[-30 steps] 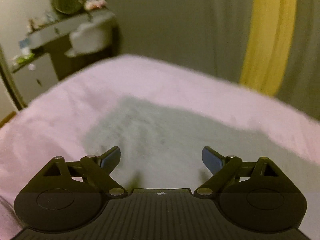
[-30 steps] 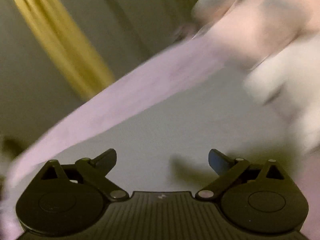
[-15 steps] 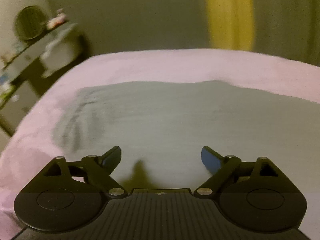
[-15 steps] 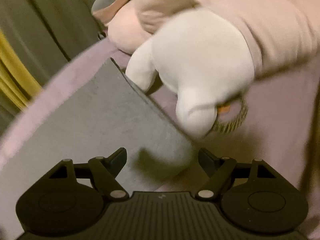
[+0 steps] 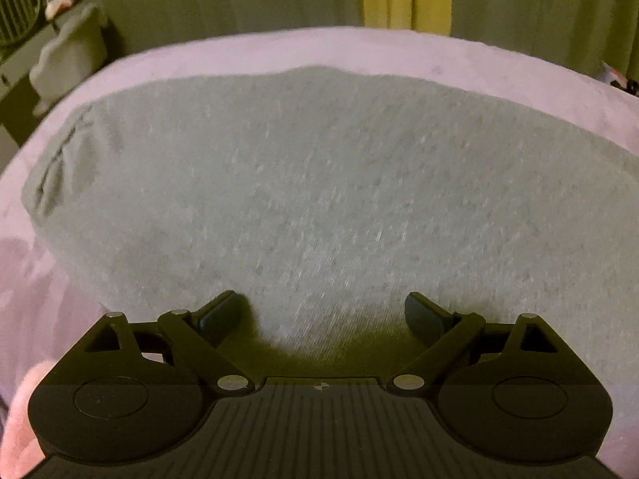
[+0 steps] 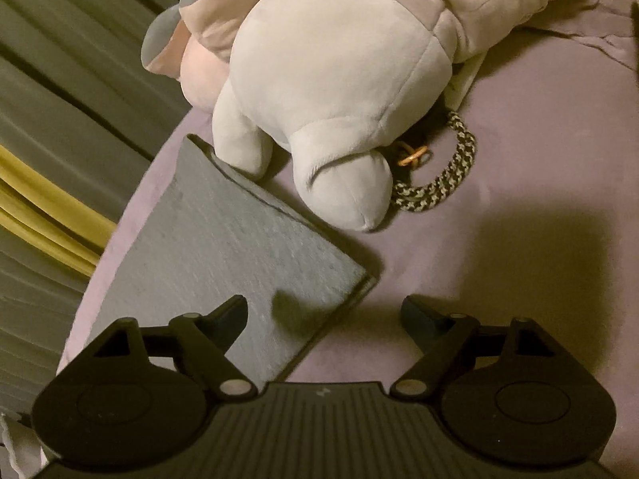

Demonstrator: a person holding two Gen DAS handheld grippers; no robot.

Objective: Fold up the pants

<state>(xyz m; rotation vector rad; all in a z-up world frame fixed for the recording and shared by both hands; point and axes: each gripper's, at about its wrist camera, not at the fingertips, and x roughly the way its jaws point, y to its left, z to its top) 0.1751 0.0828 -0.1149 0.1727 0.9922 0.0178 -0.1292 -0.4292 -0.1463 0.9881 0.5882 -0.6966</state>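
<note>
Pants: grey, spread flat on the lilac bed sheet; a second ago both cameras were blurred and tilted, now each looks steadily down on the cloth.
Left gripper: has dropped closer over the middle of the cloth; jaws wide, nothing between them.
Right gripper: has swung round to the pants' hem corner, which now lies just ahead of its left finger; jaws wide and opening again after a brief narrowing, not pressing on anything.
Plush toy: its leg rests against the far hem edge, with a braided cord beside it.
Meaning: both hands look set to take hold; no fold begun yet.
</note>
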